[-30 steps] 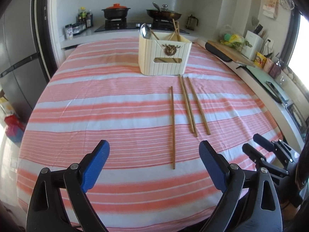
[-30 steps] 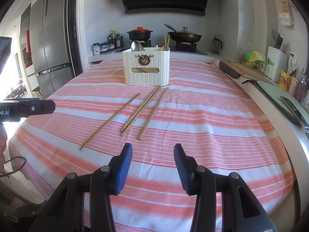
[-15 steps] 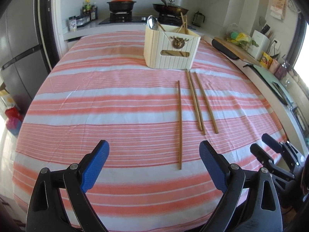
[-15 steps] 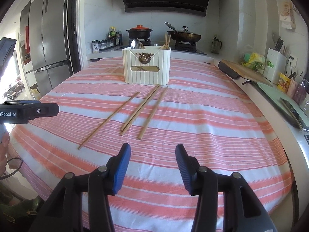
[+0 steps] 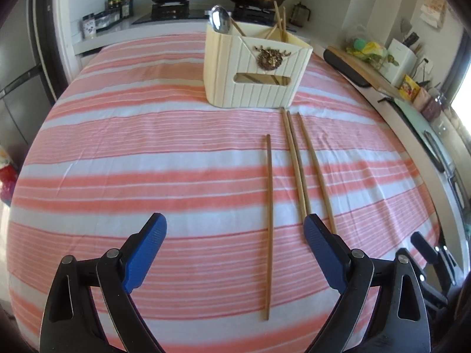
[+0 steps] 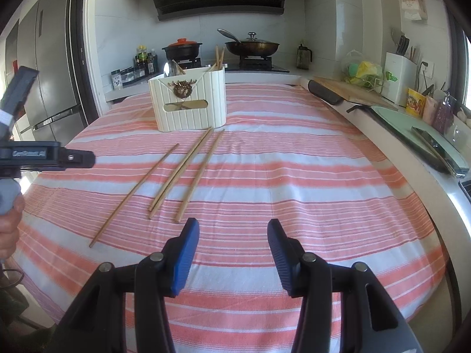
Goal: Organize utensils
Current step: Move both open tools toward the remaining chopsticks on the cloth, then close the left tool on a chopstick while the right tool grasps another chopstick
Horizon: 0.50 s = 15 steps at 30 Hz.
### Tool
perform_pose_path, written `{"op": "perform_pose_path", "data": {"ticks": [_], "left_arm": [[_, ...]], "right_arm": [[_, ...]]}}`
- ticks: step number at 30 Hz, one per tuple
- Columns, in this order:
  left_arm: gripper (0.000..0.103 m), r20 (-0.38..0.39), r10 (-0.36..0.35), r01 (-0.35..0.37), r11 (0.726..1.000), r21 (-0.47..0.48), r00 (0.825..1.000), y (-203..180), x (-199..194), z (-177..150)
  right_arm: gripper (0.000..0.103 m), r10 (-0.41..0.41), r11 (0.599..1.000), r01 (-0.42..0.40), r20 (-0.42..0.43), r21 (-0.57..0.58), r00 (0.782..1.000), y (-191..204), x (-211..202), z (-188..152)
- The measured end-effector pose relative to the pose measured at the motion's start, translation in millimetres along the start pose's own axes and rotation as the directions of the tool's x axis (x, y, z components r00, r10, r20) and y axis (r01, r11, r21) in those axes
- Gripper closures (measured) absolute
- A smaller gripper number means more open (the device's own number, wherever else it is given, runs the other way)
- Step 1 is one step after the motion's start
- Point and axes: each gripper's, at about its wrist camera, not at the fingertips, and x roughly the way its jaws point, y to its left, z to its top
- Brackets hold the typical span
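Wooden chopsticks lie loose on my striped worktop (image 5: 147, 158): a lone chopstick (image 5: 268, 206) sits a little apart to the left, a touching pair (image 5: 295, 164) beside it, and a fourth stick (image 5: 315, 170) just right of those. All point toward the cream holder (image 5: 256, 67), which already carries a spoon (image 5: 219, 20) and a few sticks.

My left gripper (image 5: 234, 245) hovers over the near end of the lone chopstick, fingers spread wide and empty, the stick running between them. My right gripper (image 6: 232, 250) is likewise released and holds nothing; its left finger (image 6: 184, 260) sits near the tip of the fourth stick.

I judge the step in hand to be the first pickup, with nothing yet collected. To do it well I would lower the left fingers until they straddle the lone chopstick squarely across its length, close to the cloth, then close gently so the thin stick does not roll or skid away. Gripping somewhat up from the end should keep it from drooping when I tilt it into the holder. The soft cloth may bunch if I press down.
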Motion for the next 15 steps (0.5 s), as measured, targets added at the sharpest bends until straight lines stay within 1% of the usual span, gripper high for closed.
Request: {"op": "perform_pose_path", "data": {"ticks": [6, 8, 9, 10, 13, 15], "left_arm": [[0.009, -0.048, 0.051, -0.047, 0.996, 0.074, 0.998, -22, 56, 22], [0.011, -0.053, 0.09, -0.085, 0.992, 0.093, 0.995, -24, 70, 27], [0.016, -0.058, 0.108, -0.102, 0.99, 0.094, 0.993, -24, 77, 29], [0.018, -0.06, 0.117, -0.112, 0.99, 0.09, 0.991, -23, 81, 30], [0.028, -0.065, 0.118, -0.113, 0.99, 0.082, 0.991, -21, 88, 31], [0.042, -0.044, 0.105, -0.101, 0.992, 0.082, 0.994, -21, 85, 28]], "right_arm": [[0.054, -0.001, 1.0, 0.001, -0.024, -0.001, 1.0, -2, 1, -10], [0.054, -0.008, 1.0, 0.008, -0.033, 0.006, 0.999, -6, 1, -12], [0.054, -0.01, 1.0, 0.011, -0.038, 0.013, 0.999, -8, 1, -14], [0.054, -0.011, 1.0, 0.012, -0.041, 0.018, 0.999, -11, 1, -14], [0.054, -0.007, 1.0, 0.008, -0.047, 0.015, 0.999, -15, 4, -10], [0.054, 0.0, 1.0, 0.0, -0.049, -0.005, 0.999, -15, 9, 0]]}}
